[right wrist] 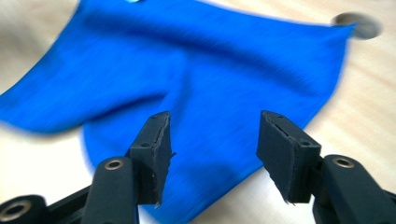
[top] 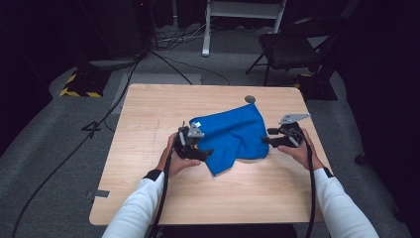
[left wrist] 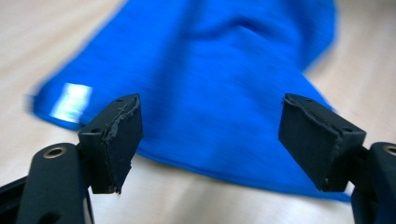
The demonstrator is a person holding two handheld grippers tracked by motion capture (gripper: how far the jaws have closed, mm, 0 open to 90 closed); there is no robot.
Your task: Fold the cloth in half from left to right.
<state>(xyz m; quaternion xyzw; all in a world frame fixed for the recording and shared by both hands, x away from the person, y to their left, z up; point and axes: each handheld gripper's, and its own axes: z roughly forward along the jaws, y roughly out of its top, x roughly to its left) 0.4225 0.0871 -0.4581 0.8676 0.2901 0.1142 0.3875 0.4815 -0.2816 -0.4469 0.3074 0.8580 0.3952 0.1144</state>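
A blue cloth (top: 233, 135) lies crumpled on the wooden table (top: 148, 114), a little right of the middle of the high view, with one corner reaching up toward a small grey disc (top: 250, 99) near the table's far edge. A pale tag (top: 196, 123) shows at the cloth's upper left corner.

The left gripper (top: 204, 153) sits at the cloth's left edge, just left of centre in the frame. In the left gripper view its jaws stand wide apart, with the cloth (left wrist: 210, 84) lying beyond and below them and nothing pinched between the pads.

The right gripper (top: 265, 140) sits at the cloth's right edge. In the right gripper view its jaws are parted about halfway, the cloth (right wrist: 210, 79) spread behind them and the disc (right wrist: 357, 23) at the upper right; the pads press on nothing.
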